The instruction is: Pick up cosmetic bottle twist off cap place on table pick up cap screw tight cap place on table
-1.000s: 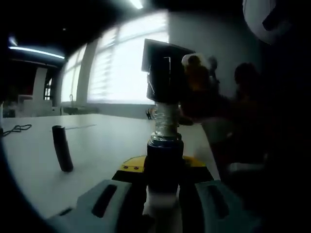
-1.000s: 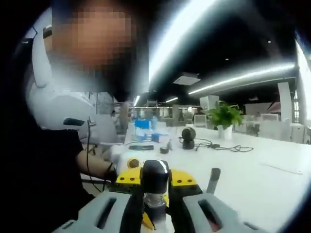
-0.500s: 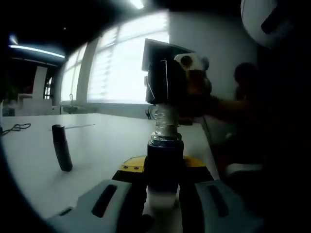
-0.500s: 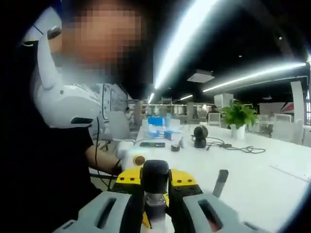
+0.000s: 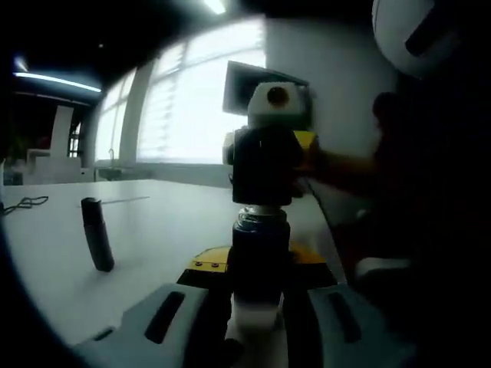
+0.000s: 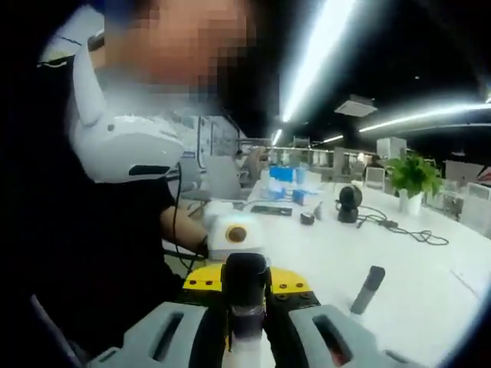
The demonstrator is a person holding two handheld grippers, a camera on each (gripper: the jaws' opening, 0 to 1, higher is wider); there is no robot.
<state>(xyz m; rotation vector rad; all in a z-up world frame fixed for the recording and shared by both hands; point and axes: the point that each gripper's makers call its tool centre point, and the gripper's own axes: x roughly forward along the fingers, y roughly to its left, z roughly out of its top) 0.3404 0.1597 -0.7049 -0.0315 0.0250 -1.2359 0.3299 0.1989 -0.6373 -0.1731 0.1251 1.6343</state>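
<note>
Left gripper view: a white table (image 5: 161,230) runs back toward a wall of bright blinded windows (image 5: 192,107), with ceiling strip lights above and a dark cable at the far left edge. A dark cylindrical tube (image 5: 97,234) stands on the table, leaning slightly, well apart from the grippers. The left gripper (image 5: 253,314) has its jaws closed on the pale lower body of the cosmetic bottle (image 5: 257,253), whose long axis runs straight up the view, away from the camera, neck end farthest. At that far end the right gripper (image 5: 268,153) comes in from the right and sits over the bottle's top; the cap seems to be inside its dark jaws, though the backlight makes that hard to confirm.

Right gripper view: the same white table (image 6: 399,284) stretches to the right, carrying a potted green plant (image 6: 412,178), a small round black device with a trailing cable (image 6: 350,201), and the dark tube (image 6: 367,290) standing tilted. A person in a dark top sits close on the left, with a white helmet-like unit at the shoulder. The right gripper (image 6: 244,326) is clamped on the dark cap (image 6: 245,277), which points away from the camera toward the left gripper (image 6: 234,236), whose white front faces the lens just beyond the cap. A short clear stretch of bottle shows beneath the cap, between the jaws.
</note>
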